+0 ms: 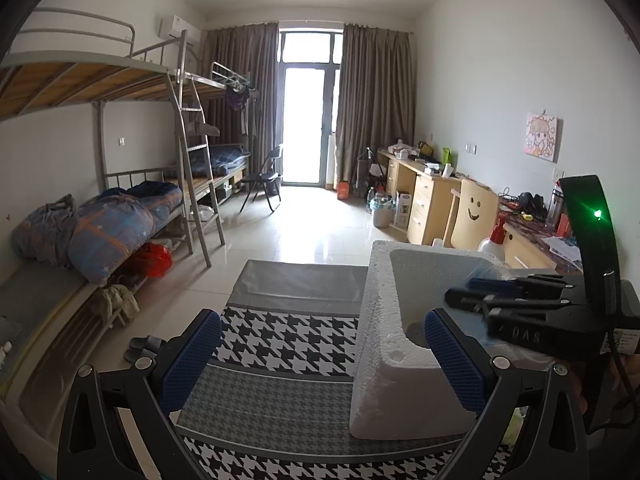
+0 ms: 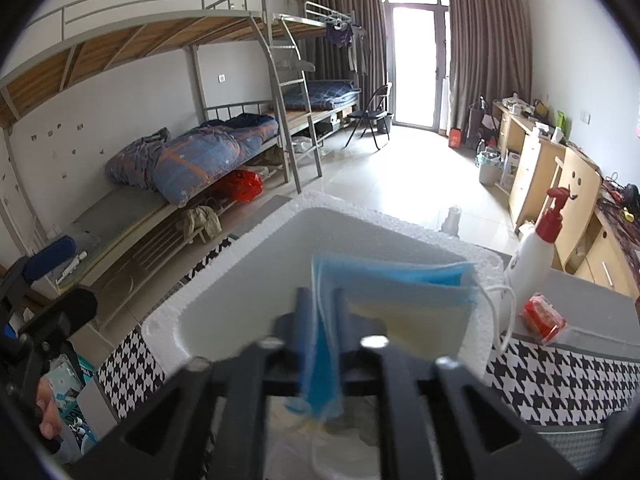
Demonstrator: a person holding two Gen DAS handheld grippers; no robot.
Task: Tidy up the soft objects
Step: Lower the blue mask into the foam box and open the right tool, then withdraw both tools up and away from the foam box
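A white foam box (image 1: 380, 280) stands on the houndstooth tablecloth (image 1: 288, 340). My left gripper (image 1: 320, 356) is wide open and straddles the box's near corner, with its right pad (image 1: 452, 352) inside and its left pad outside. My right gripper (image 2: 320, 308) hovers over the box (image 2: 224, 280), pointing down into it. A blue face mask (image 2: 392, 280) with white ear loops hangs in the narrow gap between its fingers, which stand slightly apart. In the left wrist view the right gripper (image 1: 460, 298) reaches over the box from the right. Pale soft items lie blurred on the box floor.
A white pump bottle (image 2: 532, 256) with a red top and a red packet (image 2: 544, 316) sit right of the box. A hand (image 2: 46, 412) holds the left gripper (image 2: 66, 282) beside a printed pack. Bunk beds line the left wall and desks the right.
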